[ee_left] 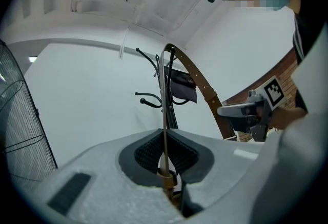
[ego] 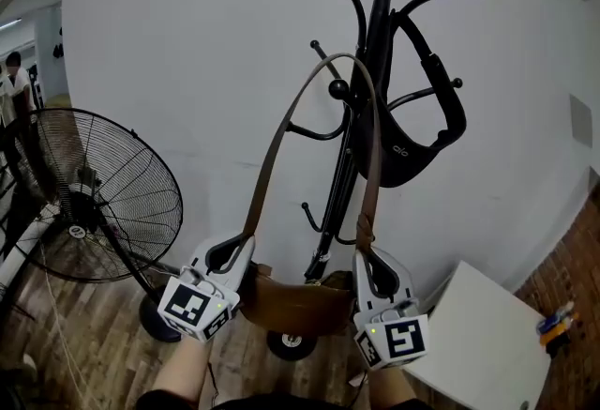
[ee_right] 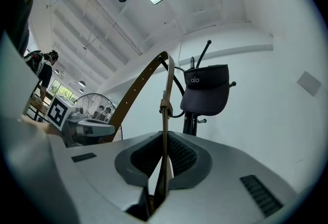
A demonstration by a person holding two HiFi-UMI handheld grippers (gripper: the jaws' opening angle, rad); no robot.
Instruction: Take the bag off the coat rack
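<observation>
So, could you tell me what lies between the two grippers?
In the head view, the brown bag hangs between the left gripper and right gripper, each shut on its strap.

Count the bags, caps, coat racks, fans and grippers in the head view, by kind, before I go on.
bag: 1
cap: 1
coat rack: 1
fan: 1
grippers: 2, the left gripper and the right gripper, each shut on the bag's strap
total: 6
</observation>
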